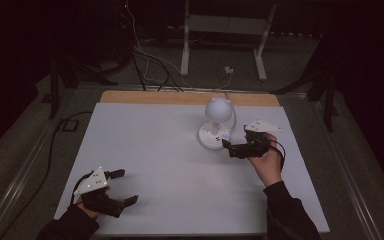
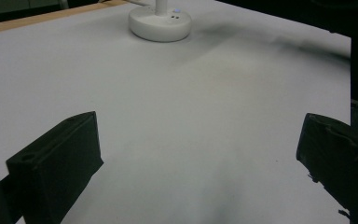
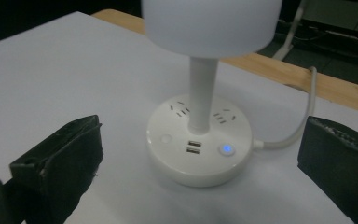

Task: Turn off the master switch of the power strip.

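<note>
A white desk lamp stands right of the table's middle, with a globe shade [image 1: 217, 108] on a thin stem [image 3: 201, 93] and a round base [image 1: 211, 135]. The base [image 3: 199, 140] carries sockets, two USB ports [image 3: 193, 147], a round button [image 3: 166, 139] and a lit blue light [image 3: 225, 149]. My right gripper [image 1: 228, 149] is open just right of the base, and the base sits ahead of its spread jaws [image 3: 198, 163] without touching them. My left gripper [image 1: 125, 187] rests open near the front left corner, holding nothing [image 2: 198, 158]; the lamp base [image 2: 159, 23] is far ahead of it.
The white mat [image 1: 150, 150] covers the table, with a wooden strip [image 1: 180, 97] along its far edge. The lamp's white cable [image 3: 298, 126] runs off the back of the table. Behind it, on the dark floor, are loose cables [image 1: 150, 65] and a metal stand [image 1: 225, 30].
</note>
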